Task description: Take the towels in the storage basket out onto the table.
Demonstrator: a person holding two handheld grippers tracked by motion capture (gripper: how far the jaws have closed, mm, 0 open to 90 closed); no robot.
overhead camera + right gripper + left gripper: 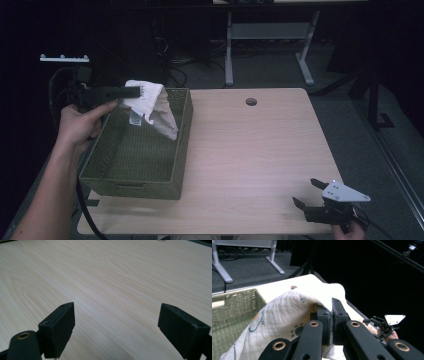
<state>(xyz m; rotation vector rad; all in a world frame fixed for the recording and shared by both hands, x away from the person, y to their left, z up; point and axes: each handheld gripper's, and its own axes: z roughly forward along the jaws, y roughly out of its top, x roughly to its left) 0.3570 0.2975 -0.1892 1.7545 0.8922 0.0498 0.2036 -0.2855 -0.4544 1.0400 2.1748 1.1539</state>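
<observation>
Left gripper [134, 92] up over the far end of the green woven basket [134, 181], jaws clenched on a fold of white cloth [150, 106]. Cloth hanging from the jaws, lower corner draped down against the basket's right wall, inside the rim. In the left gripper view, cloth [284, 315] bunched over and left of the pinched jaws; small dark paw prints and a curved line printed on it. Left hand [80, 125] wrapped around the gripper body, forearm coming up along the basket's left side.

Basket sitting on the left part of the light wood table [260, 150], near edge close to the table's front.

Right gripper [306, 194] low at the table's near right corner, jaws spread wide, nothing between them. Grey three-cornered plate on top. Right gripper view: bare wood grain of the table [112, 277] between the two parted jaws. Well apart from basket and cloth.
</observation>
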